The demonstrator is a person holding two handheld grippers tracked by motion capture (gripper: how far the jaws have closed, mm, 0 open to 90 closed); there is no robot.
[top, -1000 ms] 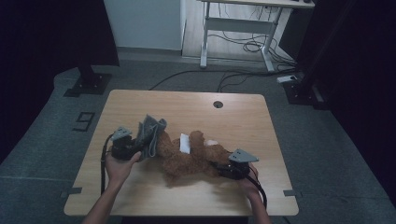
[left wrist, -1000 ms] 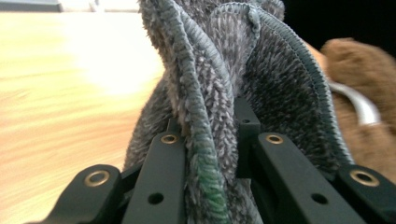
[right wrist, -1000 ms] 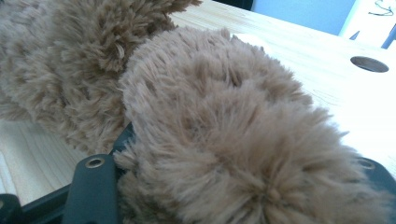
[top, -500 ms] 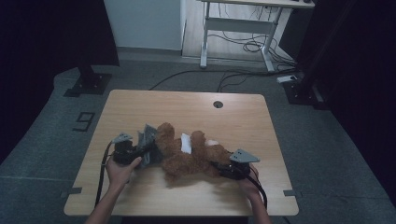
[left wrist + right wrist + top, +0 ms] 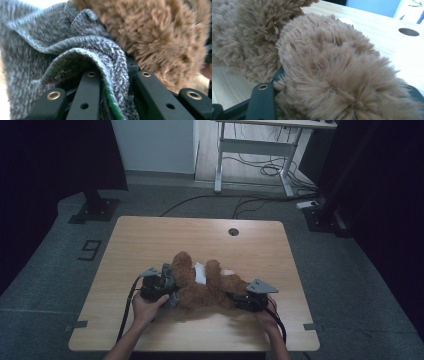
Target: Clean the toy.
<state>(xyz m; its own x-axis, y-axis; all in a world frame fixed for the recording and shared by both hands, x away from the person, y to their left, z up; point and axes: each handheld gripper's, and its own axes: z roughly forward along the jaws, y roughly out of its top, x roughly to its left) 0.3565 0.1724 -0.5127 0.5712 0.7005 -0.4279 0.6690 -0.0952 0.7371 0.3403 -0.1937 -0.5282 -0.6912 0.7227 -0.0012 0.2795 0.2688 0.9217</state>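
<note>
Bare table (image 5: 200, 232) beyond the teddy bear (image 5: 202, 287)

One brown plush bear (image 5: 202, 287), lying between the two grippers. One grey knitted garment (image 5: 75, 57), pinched in the left gripper (image 5: 167, 282). Two grippers: left, and right gripper (image 5: 240, 300) with bear fur between its jaws. One table (image 5: 200, 232).

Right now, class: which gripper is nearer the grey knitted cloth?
Left. The left gripper is shut on the grey knitted cloth; the right gripper grips the teddy bear's far side.
</note>
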